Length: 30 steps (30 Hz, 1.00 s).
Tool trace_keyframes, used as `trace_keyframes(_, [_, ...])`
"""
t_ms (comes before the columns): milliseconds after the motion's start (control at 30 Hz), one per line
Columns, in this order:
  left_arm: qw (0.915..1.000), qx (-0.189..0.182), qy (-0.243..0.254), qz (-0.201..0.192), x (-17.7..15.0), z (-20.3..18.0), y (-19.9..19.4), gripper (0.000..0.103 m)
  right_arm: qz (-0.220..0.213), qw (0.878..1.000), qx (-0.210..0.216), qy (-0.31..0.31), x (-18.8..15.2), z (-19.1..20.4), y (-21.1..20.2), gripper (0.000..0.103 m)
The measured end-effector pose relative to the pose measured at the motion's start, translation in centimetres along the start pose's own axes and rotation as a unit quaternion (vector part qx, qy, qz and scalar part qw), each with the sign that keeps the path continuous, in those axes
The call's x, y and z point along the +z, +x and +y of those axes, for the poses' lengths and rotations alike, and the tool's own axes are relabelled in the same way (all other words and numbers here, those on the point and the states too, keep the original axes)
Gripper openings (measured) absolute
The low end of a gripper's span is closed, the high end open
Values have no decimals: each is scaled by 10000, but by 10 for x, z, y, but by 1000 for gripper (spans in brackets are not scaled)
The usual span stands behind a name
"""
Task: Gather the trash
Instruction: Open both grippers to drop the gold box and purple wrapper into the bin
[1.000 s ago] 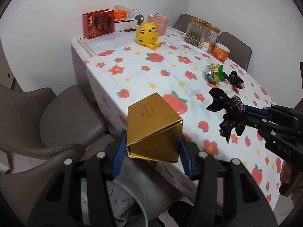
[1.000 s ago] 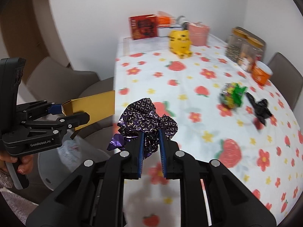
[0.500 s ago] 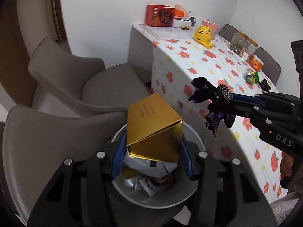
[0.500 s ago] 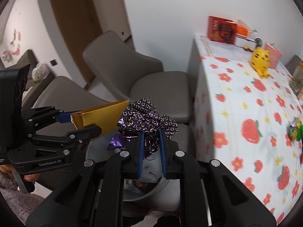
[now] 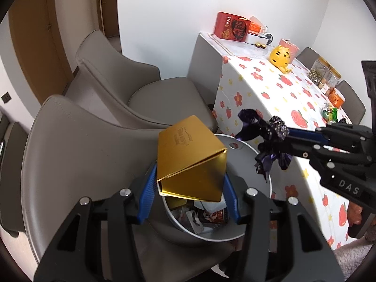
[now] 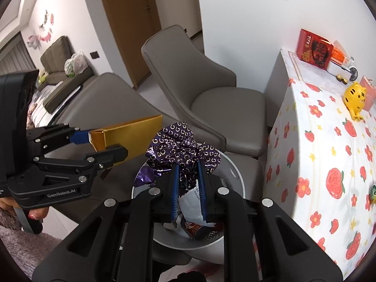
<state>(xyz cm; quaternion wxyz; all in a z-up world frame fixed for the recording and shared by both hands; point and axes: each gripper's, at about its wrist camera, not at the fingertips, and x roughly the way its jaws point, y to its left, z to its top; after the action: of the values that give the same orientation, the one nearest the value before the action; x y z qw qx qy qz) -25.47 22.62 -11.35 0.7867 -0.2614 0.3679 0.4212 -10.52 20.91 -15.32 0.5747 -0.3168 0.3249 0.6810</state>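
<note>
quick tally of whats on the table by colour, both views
Red: 1, gift box
Yellow: 1, tiger figure
Pink: 1, container
Orange: 1, cup
White: 1, box
Clear: 2, glass jars
Green: 1, wrapper
Total: 8

Glossy gold card box (image 5: pixel 191 162) and crinkled shiny purple foil wrapper (image 6: pixel 182 149) are showing above the smooth matt grey plastic bin (image 5: pixel 244 151), beside matt leather-look chairs (image 5: pixel 131 87).
</note>
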Motion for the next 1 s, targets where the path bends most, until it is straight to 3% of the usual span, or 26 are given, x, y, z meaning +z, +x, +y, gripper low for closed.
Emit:
trace_keyframes(267, [9999, 68, -86, 23, -8, -3, -5, 51, 138, 9998, 155, 0, -7, -1, 0, 22])
trace_keyframes(433, [9999, 73, -90, 60, -10, -7, -5, 51, 265, 9994, 210, -42, -13, 0, 1, 40])
trace_keyframes(833, [9998, -5, 62, 191, -15, -17, -2, 51, 193, 9997, 104, 99, -17, -14, -7, 40])
trace_keyframes(1000, [9984, -168, 327, 431, -22, -22, 5, 53, 151, 9996, 25, 218, -19, -22, -11, 40])
